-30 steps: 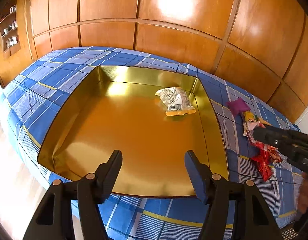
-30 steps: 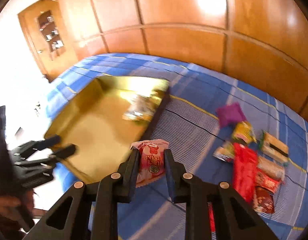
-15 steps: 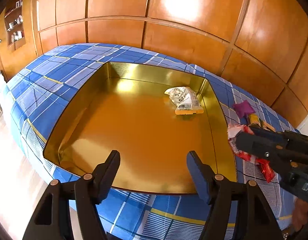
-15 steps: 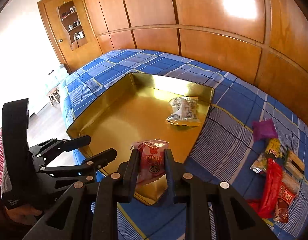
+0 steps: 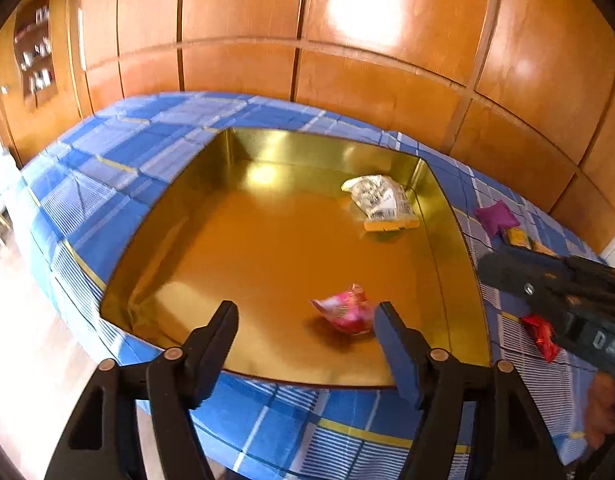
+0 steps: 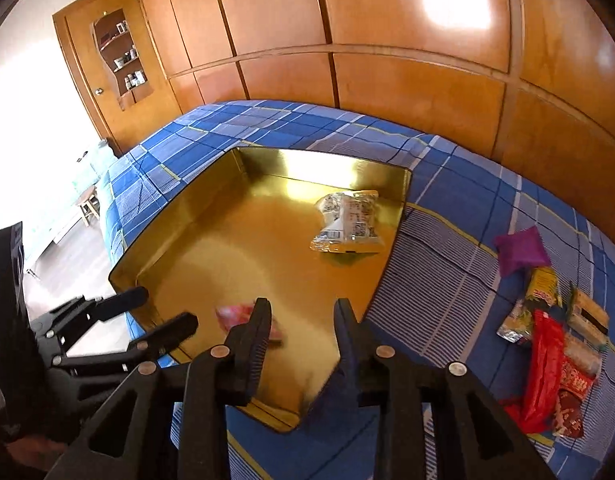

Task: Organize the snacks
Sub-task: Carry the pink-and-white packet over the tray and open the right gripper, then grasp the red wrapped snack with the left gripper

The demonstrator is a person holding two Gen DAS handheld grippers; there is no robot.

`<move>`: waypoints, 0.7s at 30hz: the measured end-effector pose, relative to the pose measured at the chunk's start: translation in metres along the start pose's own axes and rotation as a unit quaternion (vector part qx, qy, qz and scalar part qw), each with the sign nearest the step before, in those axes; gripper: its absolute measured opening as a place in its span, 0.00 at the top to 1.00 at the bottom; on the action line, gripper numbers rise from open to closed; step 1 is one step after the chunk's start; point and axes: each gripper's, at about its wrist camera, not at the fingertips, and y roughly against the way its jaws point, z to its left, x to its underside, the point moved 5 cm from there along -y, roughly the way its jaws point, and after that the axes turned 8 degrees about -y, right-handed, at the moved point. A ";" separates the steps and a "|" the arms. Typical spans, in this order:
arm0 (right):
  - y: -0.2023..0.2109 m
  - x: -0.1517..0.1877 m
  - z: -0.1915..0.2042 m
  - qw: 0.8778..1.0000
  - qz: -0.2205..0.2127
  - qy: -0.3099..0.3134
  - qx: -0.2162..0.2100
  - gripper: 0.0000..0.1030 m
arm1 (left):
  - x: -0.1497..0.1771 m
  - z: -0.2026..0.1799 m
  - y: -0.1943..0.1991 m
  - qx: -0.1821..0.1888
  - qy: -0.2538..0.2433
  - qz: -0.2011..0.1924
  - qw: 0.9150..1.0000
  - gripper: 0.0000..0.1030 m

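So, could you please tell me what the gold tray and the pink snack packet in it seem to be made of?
The gold tray looks like polished metal or foil-faced card: it mirrors the light. The pink snack packet looks like glossy, crinkled plastic film.

**Gold tray, blue plaid and bright wrappers**

A shiny gold tray (image 6: 211, 216) sits on a blue plaid cloth (image 6: 459, 208) lined white and yellow. Inside: a pink-red packet (image 5: 345, 312) and a silver-and-yellow packet (image 6: 349, 222). Outside: a purple pouch (image 6: 521, 250) and a red wrapper (image 6: 543, 364).
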 end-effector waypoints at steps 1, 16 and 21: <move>0.002 0.002 -0.001 1.000 -0.003 0.002 0.006 0.65 | -0.001 -0.001 0.002 -0.004 -0.002 -0.007 1.000 0.21; 0.038 0.017 -0.042 0.998 -0.032 -0.006 0.061 0.61 | -0.004 -0.023 0.011 0.021 -0.032 -0.012 0.999 0.14; 0.048 0.021 -0.068 0.996 -0.034 -0.014 0.080 0.61 | -0.004 -0.040 0.014 0.034 -0.055 -0.012 0.998 0.14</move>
